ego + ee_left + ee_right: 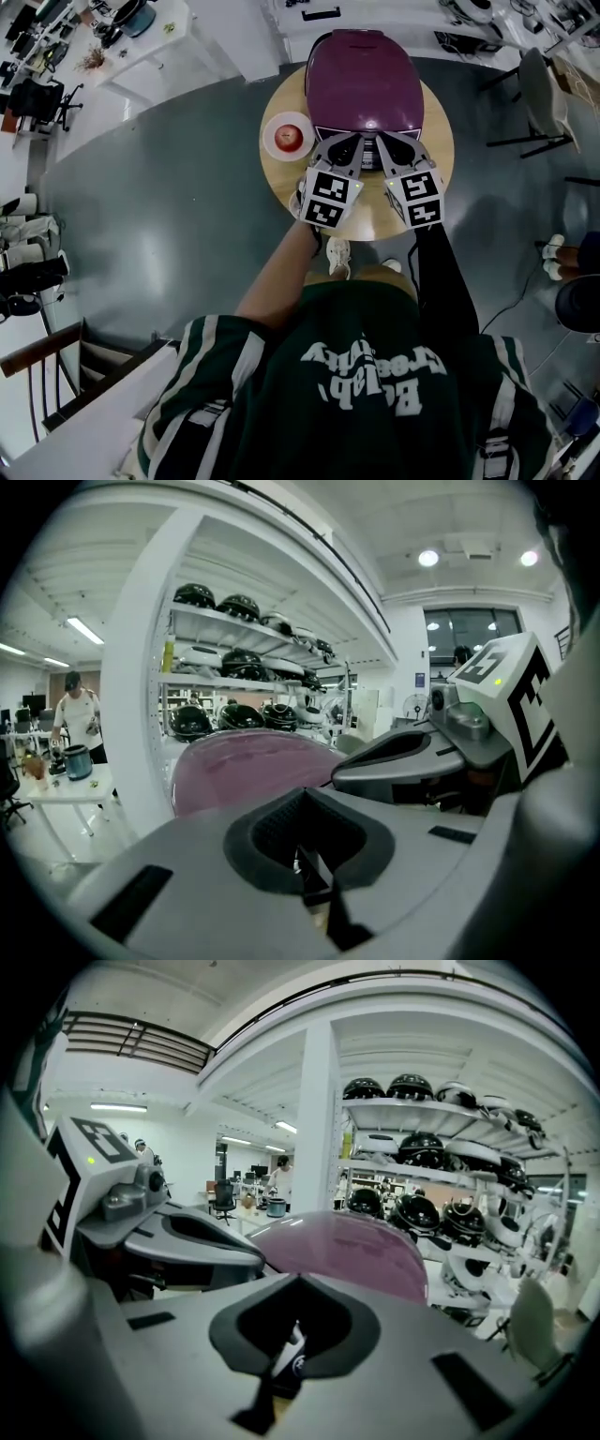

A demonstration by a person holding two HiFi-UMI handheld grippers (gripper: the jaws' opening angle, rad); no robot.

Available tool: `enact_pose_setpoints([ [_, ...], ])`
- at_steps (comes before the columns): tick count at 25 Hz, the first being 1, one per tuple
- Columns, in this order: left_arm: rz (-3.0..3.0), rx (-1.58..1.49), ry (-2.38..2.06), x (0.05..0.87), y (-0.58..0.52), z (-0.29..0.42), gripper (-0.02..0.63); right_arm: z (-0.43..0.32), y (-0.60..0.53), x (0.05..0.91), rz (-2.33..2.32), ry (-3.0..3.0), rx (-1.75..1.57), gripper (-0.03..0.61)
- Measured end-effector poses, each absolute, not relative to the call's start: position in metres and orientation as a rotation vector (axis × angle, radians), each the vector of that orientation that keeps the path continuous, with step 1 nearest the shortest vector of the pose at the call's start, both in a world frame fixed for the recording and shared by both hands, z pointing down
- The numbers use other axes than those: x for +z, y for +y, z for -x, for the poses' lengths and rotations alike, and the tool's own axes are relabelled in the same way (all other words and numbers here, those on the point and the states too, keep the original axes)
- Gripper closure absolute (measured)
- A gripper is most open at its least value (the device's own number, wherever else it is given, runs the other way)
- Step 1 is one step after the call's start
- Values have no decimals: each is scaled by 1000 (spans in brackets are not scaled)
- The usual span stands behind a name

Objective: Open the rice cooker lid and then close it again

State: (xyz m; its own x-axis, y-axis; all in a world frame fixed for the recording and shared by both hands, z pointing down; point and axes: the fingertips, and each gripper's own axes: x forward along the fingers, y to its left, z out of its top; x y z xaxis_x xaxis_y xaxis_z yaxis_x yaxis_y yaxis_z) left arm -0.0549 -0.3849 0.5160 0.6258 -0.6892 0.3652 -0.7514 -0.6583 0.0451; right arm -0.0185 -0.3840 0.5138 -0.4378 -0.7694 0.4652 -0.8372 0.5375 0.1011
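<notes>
**Fingers of both grippers closed at the rice cooker's front edge**

Head view: the fingers of the left gripper and the right gripper lie side by side and near each other. Both point at the front rim of the purple rice cooker, which stands just beyond their tips on a round wooden desk. The cooker's lid lies down, closed. A white bowl with something red in it sits on the desk just left of the left fingers, beside the cooker. The marker cubes sit behind the fingers, towards the person, whose green and white striped shirt fills the lower part of the view.

Left gripper view: the two grey fingers are pressed together, their tips meeting in a seam ahead of a dark padded hollow, and they grip nothing. The purple lid rises just beyond them and a little to the left. The right gripper shows close on the right, with its marker cube above. Far beyond the fingers stand white shelves with dark helmets. Well off to the left, a person stands at a white table.

Right gripper view: these fingers are also shut tip to tip around the same kind of dark hollow, holding nothing. The purple lid sits just ahead and slightly right of them. The left gripper is close on the left. Shelves of helmets fill the far right.
</notes>
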Motion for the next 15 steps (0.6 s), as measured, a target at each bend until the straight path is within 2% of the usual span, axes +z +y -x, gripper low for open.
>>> enact_pose_setpoints([
  [15,-2614,482,-1181,517,-382,56,620,21,-380,514,-1284,-2293,203,575],
])
